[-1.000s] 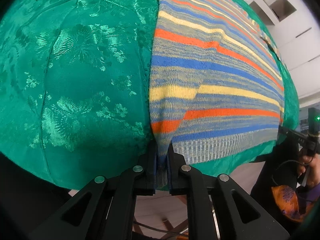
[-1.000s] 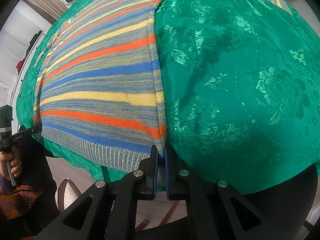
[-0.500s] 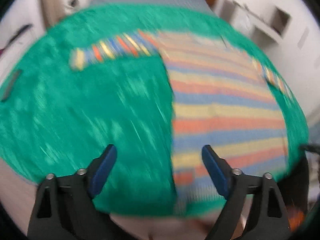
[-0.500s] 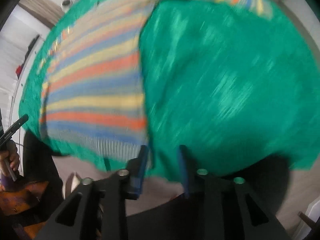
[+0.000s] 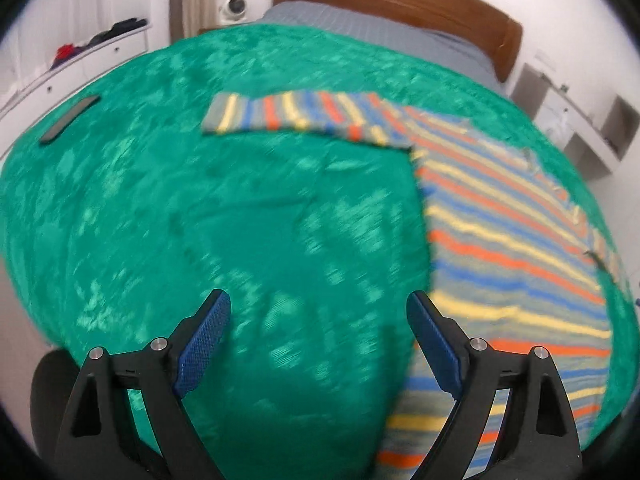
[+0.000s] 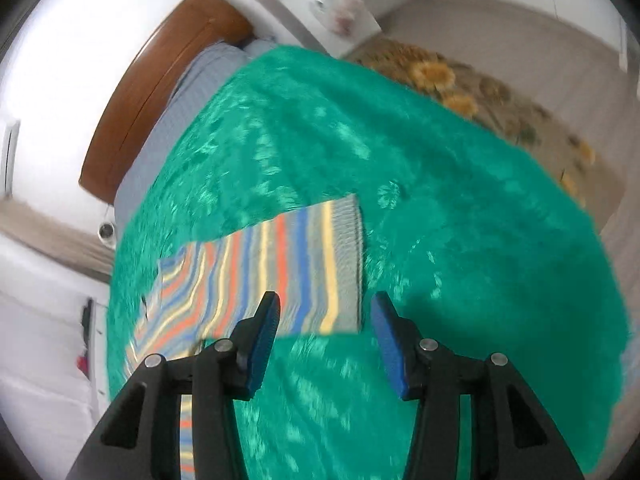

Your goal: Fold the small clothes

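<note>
- My left gripper (image 5: 318, 336) stands with its jaws wide apart and nothing between the blue pads (image 5: 204, 344); only green cloth shows in the gap.
- My right gripper (image 6: 324, 332) has its jaws partly apart and opening; nothing is clamped between the pads (image 6: 262, 340).
- The striped sweater (image 5: 512, 248) lies flat on the green bedspread (image 5: 200, 220), off to the right of my left fingers. Its body passes behind my left gripper's right-hand finger (image 5: 434, 344) and runs away from it, up and to the right.
- One sleeve (image 5: 296, 118) lies straight out across the bedspread, well ahead of my left fingertips, and reaches left from the top of the sweater body.
- From my right wrist, the other sleeve (image 6: 288, 272) lies just ahead of the fingers, its ribbed cuff (image 6: 348, 264) ahead of the gap and toward the right-hand finger. The sweater body extends to the left, behind my left-hand finger.
- Both views are smeared with blur, so I cannot tell whether the sweater's edges lie perfectly flat.
- A dark flat bar-shaped item (image 5: 70, 119) lies on the bedspread far ahead and left of my left fingers, well apart from the sweater; what it is I cannot make out.
- A wooden headboard (image 5: 396, 4) stands beyond the far end of the bed.
- A sunflower-patterned rug (image 6: 460, 84) lies on the floor beyond the bedspread, ahead and right of my right fingers.
</note>
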A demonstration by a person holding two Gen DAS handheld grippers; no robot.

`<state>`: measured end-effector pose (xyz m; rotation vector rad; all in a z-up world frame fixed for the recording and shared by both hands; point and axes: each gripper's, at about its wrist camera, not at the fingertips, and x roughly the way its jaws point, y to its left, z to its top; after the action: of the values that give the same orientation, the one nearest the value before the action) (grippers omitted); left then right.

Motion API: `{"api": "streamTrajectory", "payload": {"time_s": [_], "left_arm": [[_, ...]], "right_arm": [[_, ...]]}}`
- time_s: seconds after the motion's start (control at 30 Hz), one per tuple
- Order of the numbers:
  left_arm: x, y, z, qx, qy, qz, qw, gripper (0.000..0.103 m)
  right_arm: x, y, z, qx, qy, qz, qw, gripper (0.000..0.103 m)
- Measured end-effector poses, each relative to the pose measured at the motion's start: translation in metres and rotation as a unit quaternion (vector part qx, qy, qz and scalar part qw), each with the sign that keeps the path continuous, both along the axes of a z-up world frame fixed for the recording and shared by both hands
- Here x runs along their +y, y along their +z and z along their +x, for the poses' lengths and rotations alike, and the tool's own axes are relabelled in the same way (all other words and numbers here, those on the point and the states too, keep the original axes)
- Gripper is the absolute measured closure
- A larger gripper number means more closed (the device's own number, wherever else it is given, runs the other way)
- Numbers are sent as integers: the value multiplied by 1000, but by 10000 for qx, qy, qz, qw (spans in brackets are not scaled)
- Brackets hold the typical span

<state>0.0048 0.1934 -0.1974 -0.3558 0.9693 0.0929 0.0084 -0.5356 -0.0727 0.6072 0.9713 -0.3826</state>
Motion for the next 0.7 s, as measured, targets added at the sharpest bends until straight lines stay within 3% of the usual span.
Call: {"api": "streamTrajectory", "payload": {"time_s": [0.33,0.53,0.7], "left_arm": [[17,-15,-9,320,566,8,9979,12],[8,-13,-14,367,497,276,9977,12],[17,-16,-16,394,679,235,9966,12]], "right_arm": [[8,-19,0,-181,319,-554,9978,55],[-12,-11,2,-328,350,-418,9980,55],[-20,-9,18,-213,457,132,9986,55]]}}
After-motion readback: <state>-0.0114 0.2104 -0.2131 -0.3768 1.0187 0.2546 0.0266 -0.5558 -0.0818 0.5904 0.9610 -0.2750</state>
